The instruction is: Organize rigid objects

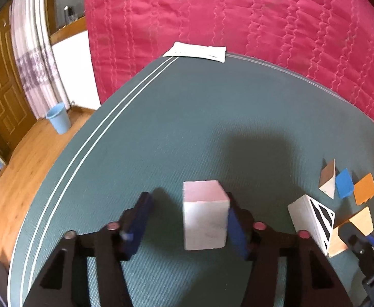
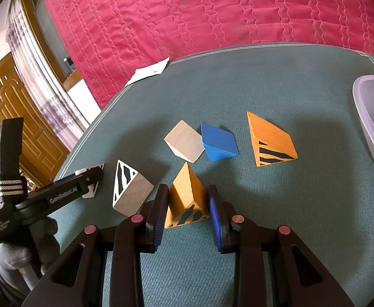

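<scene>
Wood, hard and light — the white cube (image 1: 204, 215) sits on the green mat (image 1: 187, 117). Left hand-held gripper (image 1: 187, 223) is open around it; one pad touches. Grab its flat sides. Right hand-held gripper (image 2: 188, 211) pinches the orange wedge (image 2: 185, 197) — sloped sides may slip.

Bright daylight, soft shadows, fisheye warping.

Home bedroom: quilted red bedspread (image 1: 238, 12).
</scene>
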Action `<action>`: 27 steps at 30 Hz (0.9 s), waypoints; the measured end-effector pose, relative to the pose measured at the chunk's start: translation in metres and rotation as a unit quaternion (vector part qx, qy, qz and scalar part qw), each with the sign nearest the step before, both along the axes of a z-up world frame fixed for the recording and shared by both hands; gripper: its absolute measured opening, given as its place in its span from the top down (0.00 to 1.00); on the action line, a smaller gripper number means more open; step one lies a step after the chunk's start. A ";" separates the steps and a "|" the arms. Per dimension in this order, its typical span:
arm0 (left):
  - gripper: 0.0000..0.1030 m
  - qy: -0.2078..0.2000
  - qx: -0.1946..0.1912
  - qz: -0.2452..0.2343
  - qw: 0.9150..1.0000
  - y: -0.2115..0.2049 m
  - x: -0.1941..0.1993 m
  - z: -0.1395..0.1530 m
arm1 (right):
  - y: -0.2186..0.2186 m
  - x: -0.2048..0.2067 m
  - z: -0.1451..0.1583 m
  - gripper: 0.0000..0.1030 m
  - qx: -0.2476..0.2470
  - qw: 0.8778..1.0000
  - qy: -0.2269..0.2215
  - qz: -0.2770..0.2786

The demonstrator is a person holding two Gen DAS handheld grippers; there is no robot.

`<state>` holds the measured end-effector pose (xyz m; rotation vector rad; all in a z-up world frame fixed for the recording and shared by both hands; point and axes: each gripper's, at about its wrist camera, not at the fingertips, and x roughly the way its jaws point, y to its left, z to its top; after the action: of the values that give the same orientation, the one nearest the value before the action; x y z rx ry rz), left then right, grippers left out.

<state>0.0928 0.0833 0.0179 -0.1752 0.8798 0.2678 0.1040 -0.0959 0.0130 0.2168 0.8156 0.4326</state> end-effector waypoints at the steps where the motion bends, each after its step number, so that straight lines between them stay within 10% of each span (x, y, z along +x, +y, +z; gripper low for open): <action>1: 0.64 -0.004 0.000 -0.006 1.000 -0.001 0.000 0.000 | 0.000 0.000 0.000 0.71 -0.002 1.000 0.000 0.000; 27: 0.70 -0.046 -0.021 -0.039 0.998 -0.005 -0.017 0.006 | -0.019 -0.037 0.020 0.70 0.018 1.000 -0.008 0.001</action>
<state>0.0755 0.0781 0.0240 -0.1914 0.7989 0.1673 0.0668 -0.1149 0.0327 0.2453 0.7937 0.4511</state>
